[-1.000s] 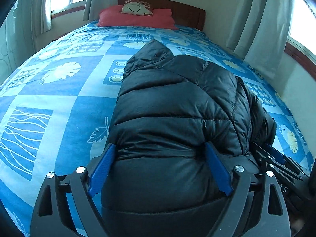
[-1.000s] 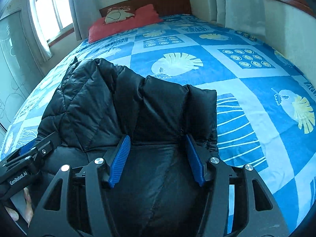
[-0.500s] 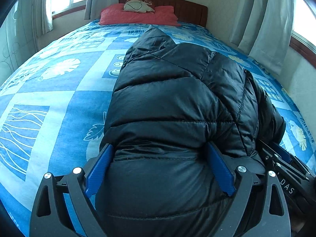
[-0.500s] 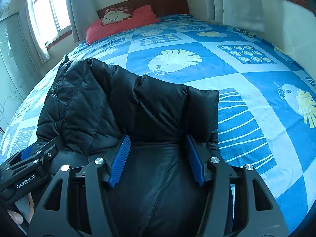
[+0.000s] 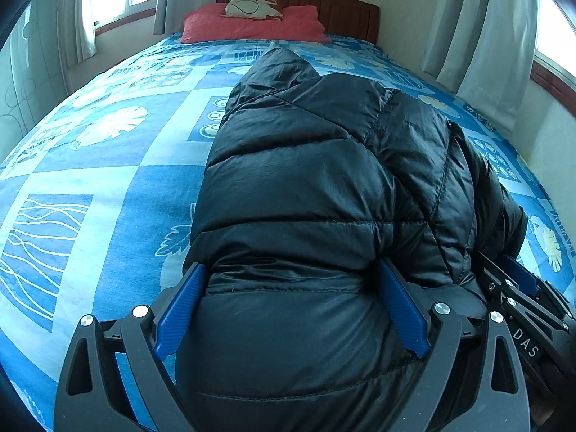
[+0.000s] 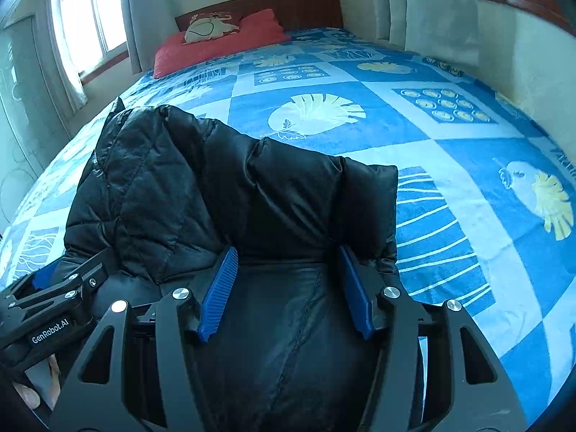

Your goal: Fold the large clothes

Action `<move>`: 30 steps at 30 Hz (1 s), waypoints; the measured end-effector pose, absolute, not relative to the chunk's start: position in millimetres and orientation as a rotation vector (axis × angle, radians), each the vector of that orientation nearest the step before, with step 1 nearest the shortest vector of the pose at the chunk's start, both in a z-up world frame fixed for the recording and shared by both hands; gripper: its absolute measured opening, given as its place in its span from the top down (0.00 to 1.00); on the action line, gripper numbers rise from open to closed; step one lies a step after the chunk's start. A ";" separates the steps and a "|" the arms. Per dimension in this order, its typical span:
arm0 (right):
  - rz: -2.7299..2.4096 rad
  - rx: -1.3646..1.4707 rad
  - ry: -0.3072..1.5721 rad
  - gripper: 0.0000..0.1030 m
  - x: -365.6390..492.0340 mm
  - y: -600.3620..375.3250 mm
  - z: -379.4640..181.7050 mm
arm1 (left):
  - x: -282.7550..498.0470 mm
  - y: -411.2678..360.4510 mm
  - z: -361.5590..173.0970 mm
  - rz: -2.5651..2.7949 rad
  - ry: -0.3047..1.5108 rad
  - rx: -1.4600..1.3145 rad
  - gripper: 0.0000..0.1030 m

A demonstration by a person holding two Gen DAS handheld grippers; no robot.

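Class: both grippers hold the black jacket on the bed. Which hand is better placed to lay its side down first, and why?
Probably the right gripper: its part of the jacket is flatter, with bare bedspread beside it. The left gripper holds a taller bulge.

Jacket (image 5: 324,198) near end cut off at bottom edge; bed (image 6: 450,180) beneath hidden; pillow print (image 5: 252,3) too small to read.

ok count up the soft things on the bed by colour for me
Black: 1, the puffer jacket, clamped by the left tool and the right tool.
Red: 1, the long pillow.
Cream patterned: 1, the small cushion on top of it.
Total: 3.
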State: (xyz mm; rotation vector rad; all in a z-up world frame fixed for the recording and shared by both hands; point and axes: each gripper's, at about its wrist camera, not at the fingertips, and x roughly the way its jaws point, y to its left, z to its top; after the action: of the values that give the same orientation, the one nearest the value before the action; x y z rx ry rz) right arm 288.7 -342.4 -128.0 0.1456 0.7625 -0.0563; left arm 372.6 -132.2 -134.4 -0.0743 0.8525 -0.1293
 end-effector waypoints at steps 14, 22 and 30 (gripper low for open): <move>-0.064 0.105 0.766 0.39 279.7 -337.1 -107.3 | 375.8 -129.3 -116.3 -0.122 0.907 -0.098 0.10; -0.031 0.195 0.692 0.23 234.8 -353.7 -69.4 | 346.6 -89.3 -85.0 -0.170 0.899 -0.196 0.10; 0.004 0.436 0.732 0.19 195.2 -394.1 -79.4 | 298.5 -9.7 -97.8 -0.170 0.913 -0.510 0.10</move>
State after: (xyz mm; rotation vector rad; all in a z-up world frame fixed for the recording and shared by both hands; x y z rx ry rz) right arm 195.2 -394.1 -79.4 0.4358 0.7318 0.0044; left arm 298.5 -9.7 -97.8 -0.5101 0.9134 -0.1698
